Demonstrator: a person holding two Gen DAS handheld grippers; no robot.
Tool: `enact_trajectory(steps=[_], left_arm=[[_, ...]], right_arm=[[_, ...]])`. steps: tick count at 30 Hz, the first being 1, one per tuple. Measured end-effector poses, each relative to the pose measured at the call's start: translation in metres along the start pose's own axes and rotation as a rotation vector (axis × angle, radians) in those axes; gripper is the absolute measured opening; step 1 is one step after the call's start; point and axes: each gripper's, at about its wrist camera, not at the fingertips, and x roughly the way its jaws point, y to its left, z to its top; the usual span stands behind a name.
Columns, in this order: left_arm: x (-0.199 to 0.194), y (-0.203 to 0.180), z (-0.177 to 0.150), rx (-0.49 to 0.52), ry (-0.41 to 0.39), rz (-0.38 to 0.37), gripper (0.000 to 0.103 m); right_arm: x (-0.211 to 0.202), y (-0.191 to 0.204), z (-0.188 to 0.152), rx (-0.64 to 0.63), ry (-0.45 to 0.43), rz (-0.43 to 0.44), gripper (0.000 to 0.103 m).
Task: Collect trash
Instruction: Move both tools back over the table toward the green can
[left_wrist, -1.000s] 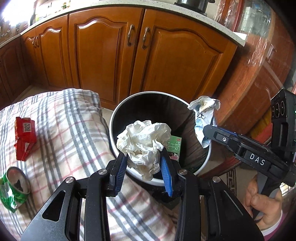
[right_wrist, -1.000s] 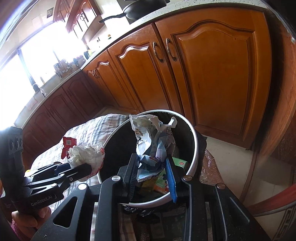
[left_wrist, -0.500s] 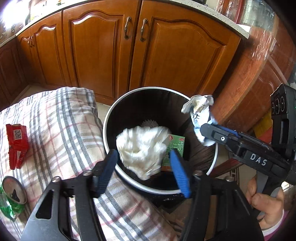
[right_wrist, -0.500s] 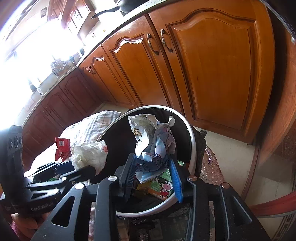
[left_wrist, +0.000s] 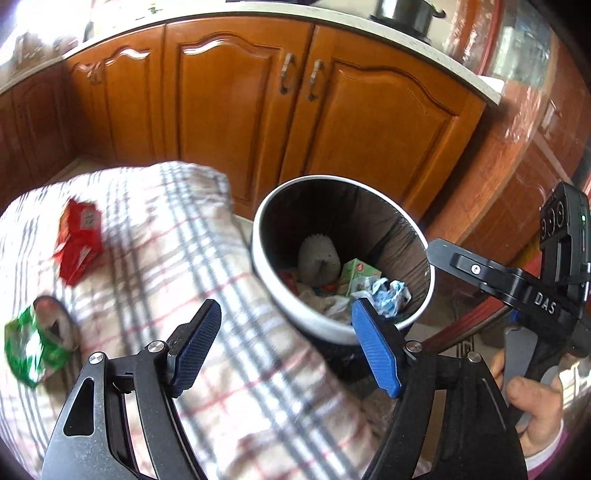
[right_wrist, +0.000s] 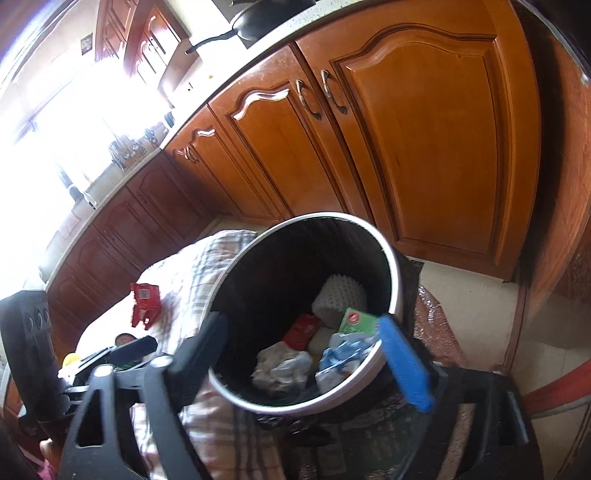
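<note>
Bin (left_wrist: 284, 314): one, holding several scraps.
Red wrapper (left_wrist: 77, 240): one, bin's nine o'clock.
Green can (left_wrist: 33, 343): one.
Left gripper (left_wrist: 286, 345): just spread wide, empty.
Right gripper (right_wrist: 306, 354): just spread wide, empty.

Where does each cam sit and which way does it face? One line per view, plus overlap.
Left wrist: on the left gripper, angled down over the plaid cloth toward the bin; shows its own open gripper, plus the right gripper and the hand holding it.
Right wrist: on the right gripper, angled down into the bin; shows its own open gripper and the left gripper at lower left.
Shared: bin, wooden cabinets, plaid cloth, red wrapper.
</note>
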Motion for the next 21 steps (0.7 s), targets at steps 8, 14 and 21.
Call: enact_trajectory(steps=[8, 14, 21], left_arm=[[-0.037, 0.046, -0.037, -0.124, -0.035, 0.046, 0.075], [-0.062, 0.087, -0.058, -0.211, -0.057, 0.078, 0.075], [-0.09, 0.127, -0.079, -0.288, -0.092, 0.122, 0.075]], right_arm=[[0.007, 0.035, -0.036, -0.016, 0.043, 0.059, 0.097], [0.01, 0.065, -0.055, -0.053, 0.072, 0.087, 0.097], [0.008, 0.104, -0.06, -0.14, 0.066, 0.113, 0.097]])
